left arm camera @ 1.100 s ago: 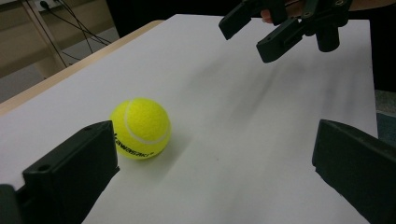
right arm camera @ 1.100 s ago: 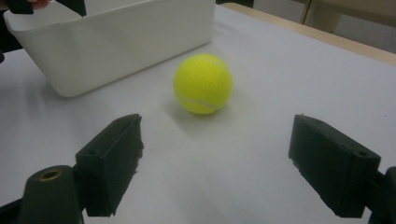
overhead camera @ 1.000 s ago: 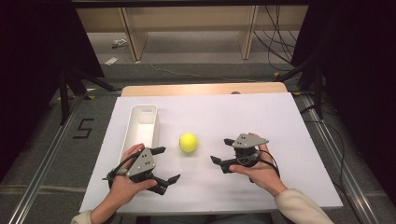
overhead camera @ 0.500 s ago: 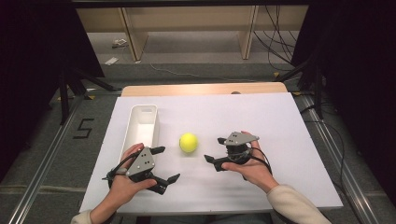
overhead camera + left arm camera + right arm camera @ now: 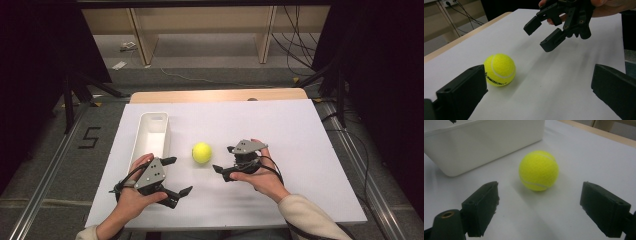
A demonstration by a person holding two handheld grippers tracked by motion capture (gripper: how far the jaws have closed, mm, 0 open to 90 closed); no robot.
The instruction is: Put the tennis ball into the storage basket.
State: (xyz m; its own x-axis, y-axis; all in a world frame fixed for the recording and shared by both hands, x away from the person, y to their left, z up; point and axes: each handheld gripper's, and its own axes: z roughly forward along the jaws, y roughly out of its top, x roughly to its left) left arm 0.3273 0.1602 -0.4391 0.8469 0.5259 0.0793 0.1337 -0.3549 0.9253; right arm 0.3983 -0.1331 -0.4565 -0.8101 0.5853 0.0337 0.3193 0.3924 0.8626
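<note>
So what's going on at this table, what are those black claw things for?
A person holds a gripper in each hand over a white table. The right gripper is open and pointed at a yellow tennis ball, close to it but not touching. The left gripper is open too, nearer the person, holding nothing. A white bin sits left of the ball.
</note>
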